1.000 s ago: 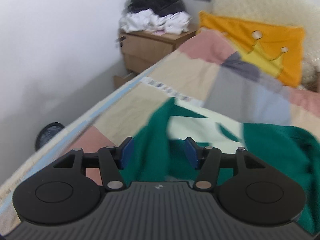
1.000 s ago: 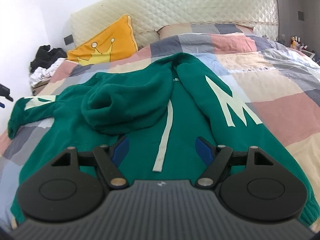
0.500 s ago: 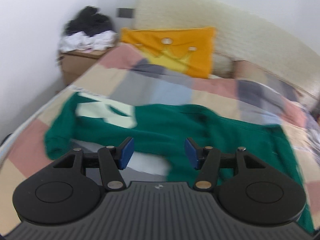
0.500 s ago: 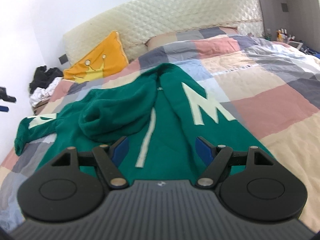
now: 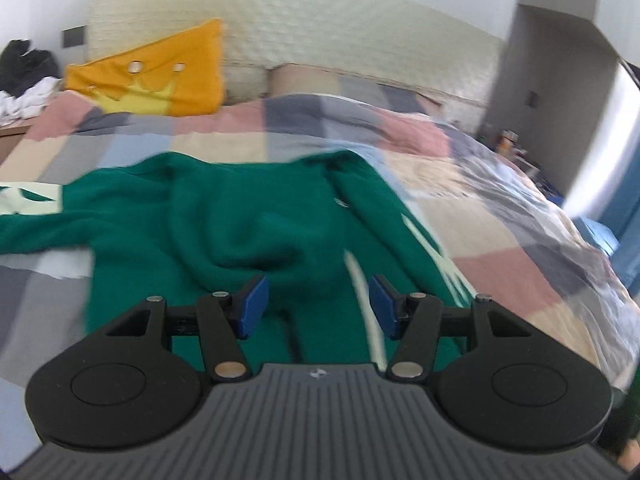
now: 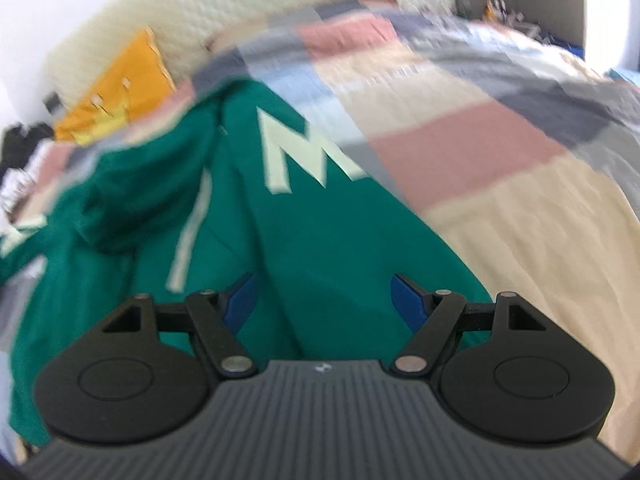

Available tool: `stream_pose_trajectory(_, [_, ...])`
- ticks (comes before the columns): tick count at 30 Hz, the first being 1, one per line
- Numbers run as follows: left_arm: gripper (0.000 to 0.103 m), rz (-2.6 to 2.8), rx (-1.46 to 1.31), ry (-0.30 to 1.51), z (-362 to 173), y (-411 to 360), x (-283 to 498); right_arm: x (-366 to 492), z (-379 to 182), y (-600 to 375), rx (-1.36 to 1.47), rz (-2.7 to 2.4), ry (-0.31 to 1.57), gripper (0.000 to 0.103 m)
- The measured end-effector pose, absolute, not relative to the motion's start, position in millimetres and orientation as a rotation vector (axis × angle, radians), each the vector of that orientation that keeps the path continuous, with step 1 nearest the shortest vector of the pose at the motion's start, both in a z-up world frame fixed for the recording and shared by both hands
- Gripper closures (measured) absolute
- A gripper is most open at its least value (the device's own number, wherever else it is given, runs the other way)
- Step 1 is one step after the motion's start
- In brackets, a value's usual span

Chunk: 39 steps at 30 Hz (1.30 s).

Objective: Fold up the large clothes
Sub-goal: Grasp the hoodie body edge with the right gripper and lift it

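Swinging across from the bedside, the left gripper (image 5: 316, 306) had come round from the far sleeve end of the green hoodie (image 5: 248, 232) to a spot over its lower body, so its camera, which a second before looked along the mattress edge toward the nightstand, now faced the headboard (image 5: 320, 36) squarely. The right gripper (image 6: 322, 300) had shifted far less, edging closer over the garment's right half.

The hoodie lay spread face up on the patchwork quilt (image 5: 500, 216), its hood flopped forward over the chest and a pale drawstring (image 5: 360, 280) trailing down the front. One sleeve stretched out toward the left edge of the bed with pale lettering (image 5: 28, 198) on it; the other lay along the body, showing a large pale letter M (image 6: 296, 152). That untidy spread suggested folding had not properly begun.

Both grippers hung above the cloth with their blue pads apart and nothing between them, the right one set a little wider than the left. They appeared lined up side by side near the hem, probably so that each could take one side of the garment for a first fold; whether either pad brushed the fabric was unclear through the motion blur.

Beyond the hoodie, an orange crown cushion (image 5: 160, 76) leaned against the quilted headboard, and a heap of dark and white clothes (image 5: 24, 80) sat at the far left.
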<state>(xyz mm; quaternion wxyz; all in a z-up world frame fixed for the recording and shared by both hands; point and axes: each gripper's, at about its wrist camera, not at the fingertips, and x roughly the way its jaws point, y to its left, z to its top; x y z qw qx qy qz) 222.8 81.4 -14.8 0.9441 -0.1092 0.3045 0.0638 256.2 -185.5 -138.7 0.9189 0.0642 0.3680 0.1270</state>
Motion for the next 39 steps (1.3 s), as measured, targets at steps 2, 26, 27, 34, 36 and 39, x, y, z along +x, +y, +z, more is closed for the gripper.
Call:
stream_pose_trajectory(2, [0.041,0.113,-0.207,0.609,-32.3,61.1,219.7,262.4,-151.1,-185.7,0.108,0.234,0.815,0.028])
stream_pose_trajectory(26, [0.041,0.088,-0.527,0.638,-116.8,130.1,205.6,296.1,-115.8,-234.9,0.254,0.205,0.898,0.033])
stream_pose_trajectory(27, [0.041,0.09,-0.524,0.638,-117.4,129.8,205.5,297.0,-113.2,-240.0,0.257,0.193,0.883,0.032])
stream_pose_trajectory(34, [0.041,0.095,-0.557,0.643,-120.1,132.5,209.1,319.3,-142.0,-267.3,0.248,-0.001,0.976,0.032])
stream_pose_trajectory(36, [0.041,0.099,-0.566,0.643,-120.8,133.6,208.7,324.5,-157.0,-272.9,0.317,0.002,1.055,0.032])
stream_pose_trajectory(39, [0.041,0.105,-0.581,0.649,-123.1,135.1,208.6,322.7,-166.1,-270.2,0.338,0.011,1.095,0.032])
